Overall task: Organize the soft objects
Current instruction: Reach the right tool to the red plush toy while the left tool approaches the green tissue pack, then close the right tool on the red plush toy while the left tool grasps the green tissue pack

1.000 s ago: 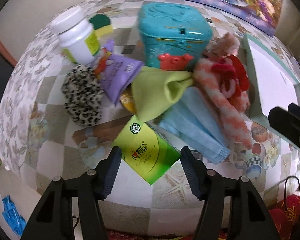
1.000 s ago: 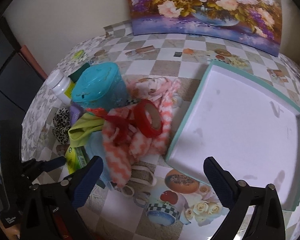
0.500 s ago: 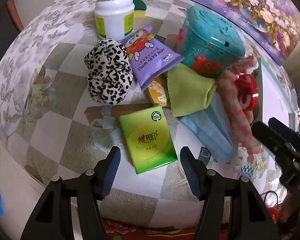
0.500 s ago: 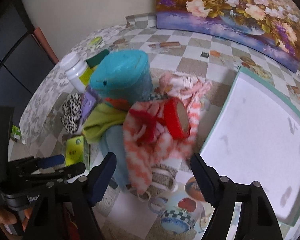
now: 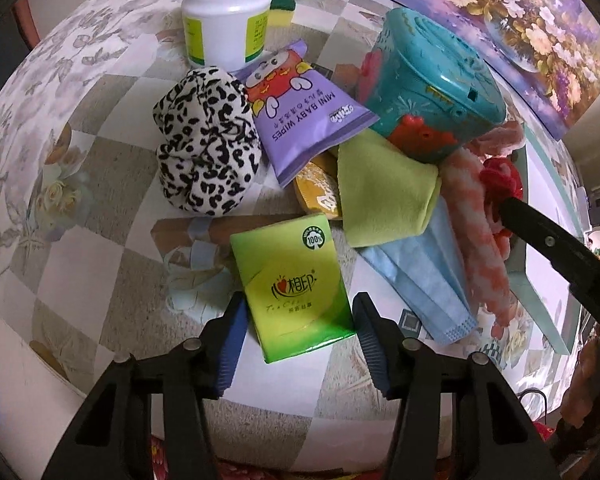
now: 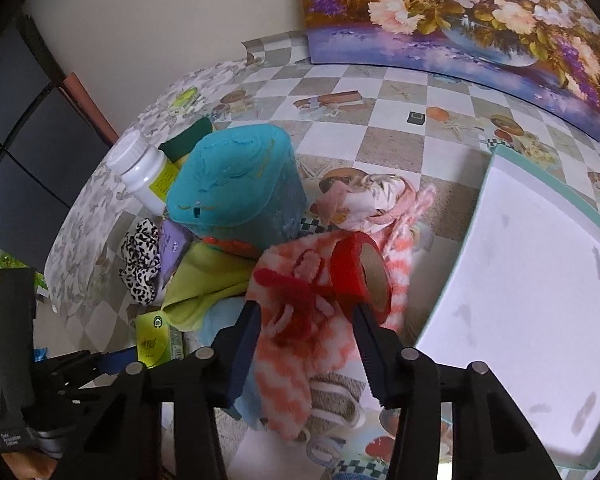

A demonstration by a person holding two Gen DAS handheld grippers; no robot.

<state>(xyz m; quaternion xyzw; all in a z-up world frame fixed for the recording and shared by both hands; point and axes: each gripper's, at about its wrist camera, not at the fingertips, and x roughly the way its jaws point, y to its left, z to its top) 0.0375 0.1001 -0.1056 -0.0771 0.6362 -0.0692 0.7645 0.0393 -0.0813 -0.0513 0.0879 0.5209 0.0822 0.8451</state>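
My left gripper (image 5: 298,312) is open, its fingers on either side of the near end of a green tissue pack (image 5: 290,280). Behind the pack lie a leopard-print scrunchie (image 5: 206,146), a purple baby-wipes pack (image 5: 300,108), a green cloth (image 5: 384,192) and a blue face mask (image 5: 420,280). My right gripper (image 6: 306,320) is open, its fingers around an orange-and-white fluffy sock (image 6: 296,344), close to a red tape roll (image 6: 360,276). The sock (image 5: 476,232) also shows in the left wrist view. The white tray (image 6: 532,280) with a teal rim lies to the right.
A teal plastic box (image 6: 236,184) and a white pill bottle (image 5: 226,12) stand in the pile, with a yellow-green sponge (image 5: 280,4) behind. A pink patterned cloth (image 6: 364,200) lies behind the sock. A flower painting (image 6: 460,8) leans on the wall. The table edge is near both grippers.
My left gripper has moved in toward the green tissue pack, now between its fingers. My right gripper has moved forward and left and narrowed, its fingers now around the fluffy sock.
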